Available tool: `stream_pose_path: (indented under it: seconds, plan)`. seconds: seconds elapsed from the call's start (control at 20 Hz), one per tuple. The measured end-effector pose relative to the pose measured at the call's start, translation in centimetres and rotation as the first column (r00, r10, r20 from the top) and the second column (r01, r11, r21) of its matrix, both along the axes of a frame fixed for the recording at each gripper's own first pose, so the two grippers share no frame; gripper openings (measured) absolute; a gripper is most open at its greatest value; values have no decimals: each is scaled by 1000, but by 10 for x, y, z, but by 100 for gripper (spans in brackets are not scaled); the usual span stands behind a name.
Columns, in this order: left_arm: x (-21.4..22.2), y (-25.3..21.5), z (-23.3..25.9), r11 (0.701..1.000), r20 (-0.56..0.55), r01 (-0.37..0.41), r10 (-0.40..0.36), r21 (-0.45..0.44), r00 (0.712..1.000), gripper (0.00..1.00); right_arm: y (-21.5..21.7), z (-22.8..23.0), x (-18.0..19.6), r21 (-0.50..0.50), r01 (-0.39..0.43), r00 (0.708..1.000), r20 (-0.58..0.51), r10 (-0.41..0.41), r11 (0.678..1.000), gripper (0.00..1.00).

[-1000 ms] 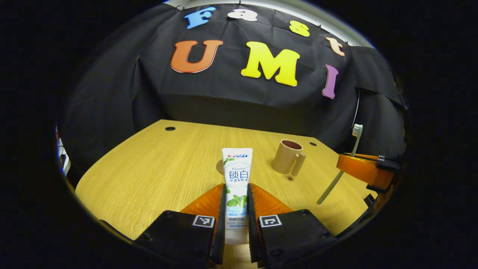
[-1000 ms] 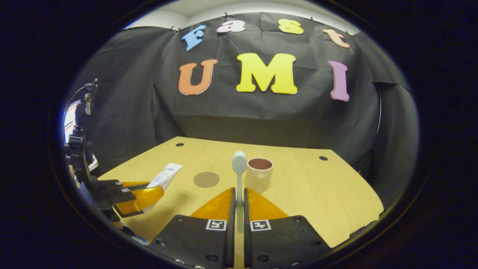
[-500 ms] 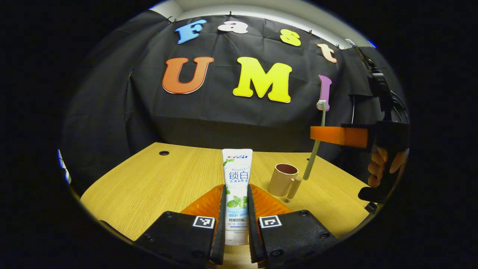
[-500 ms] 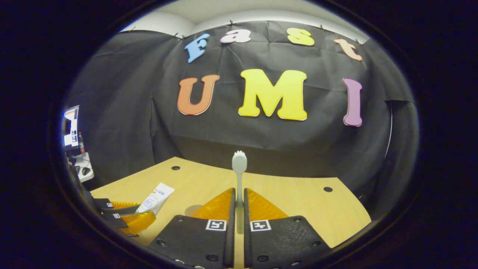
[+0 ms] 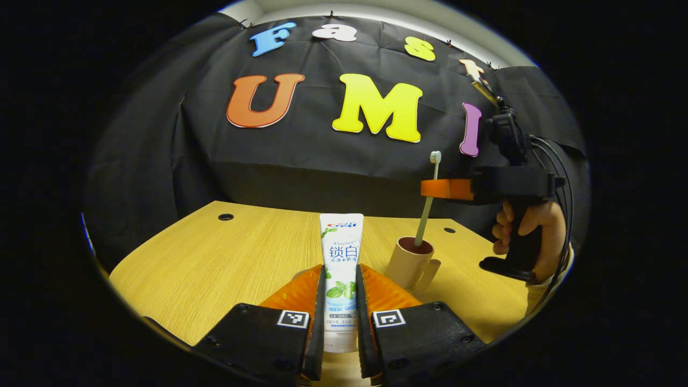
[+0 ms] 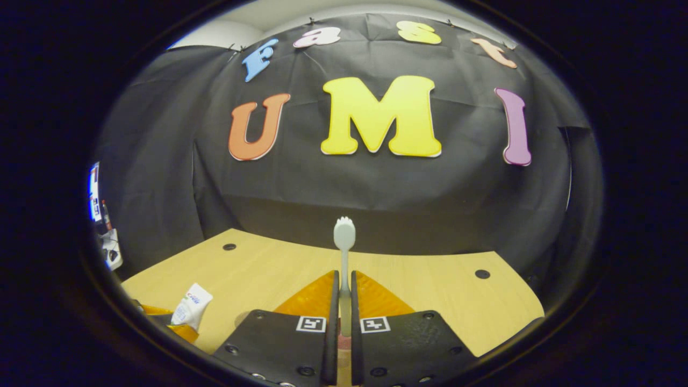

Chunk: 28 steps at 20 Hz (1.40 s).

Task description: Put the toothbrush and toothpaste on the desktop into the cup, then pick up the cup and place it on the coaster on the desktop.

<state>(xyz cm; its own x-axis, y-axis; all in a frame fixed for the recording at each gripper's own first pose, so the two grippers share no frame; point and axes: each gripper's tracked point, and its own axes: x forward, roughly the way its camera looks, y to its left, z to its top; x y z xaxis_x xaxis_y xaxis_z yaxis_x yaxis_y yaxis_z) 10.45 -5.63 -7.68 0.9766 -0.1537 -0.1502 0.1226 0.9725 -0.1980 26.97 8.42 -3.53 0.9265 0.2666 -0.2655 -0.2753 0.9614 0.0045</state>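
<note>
Looking at the big stuff first: the wooden desktop (image 5: 215, 252) runs out to the black cloth wall, with a few round cable holes in it. Right of centre sits the tan cup (image 5: 411, 263), handle toward the near side. I can't pick out the coaster from here.

Step in hand, I'd say, is dropping the toothbrush (image 5: 427, 207) into the cup. The right gripper (image 5: 430, 188), held in a person's hand (image 5: 529, 231), pinches the brush partway up its handle, bristles up, and in the left gripper view the bottom end sits right at the cup's mouth, maybe just inside. In the right gripper view both fingers are pressed tight on the handle.

Next move probably: lower a bit more, then let the fingers spread so the brush leans on the rim. Don't nudge the cup.

The left gripper (image 5: 339, 301) is clamped on the toothpaste (image 5: 341, 258), held upright above the near desktop, waiting its turn.

On writing: there's printing on the tube, but I'm not reading the label off.
</note>
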Motion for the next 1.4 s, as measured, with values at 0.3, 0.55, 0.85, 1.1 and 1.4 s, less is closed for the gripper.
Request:
stream_pose_path:
  seconds: [0.3, 0.55, 0.85, 1.1, 1.4]
  plan:
    - [14, -7, 0, 1000, -3, -1, 1, 7, 1000, 29, 2, -38, 28, -11, -6, 997, -71, 5, 1000, 8]
    - [26, -12, 8, 1000, 12, -18, 18, -1, 1000, 29, -1, -49, 30, -1, -22, 995, -93, 22, 1000, 28]
    - [43, -34, 25, 1000, 40, -20, 20, 0, 999, 29, -17, -31, 16, 40, -46, 997, -62, 48, 998, 73]
    - [67, -64, 53, 1000, 97, -2, 4, -23, 995, 29, -70, -9, -2, 58, 11, 1000, 22, -12, 998, 97]
    - [97, -99, 91, 999, 176, 17, -10, -38, 984, 29, -139, -23, -33, 93, 85, 995, 45, -90, 992, 95]
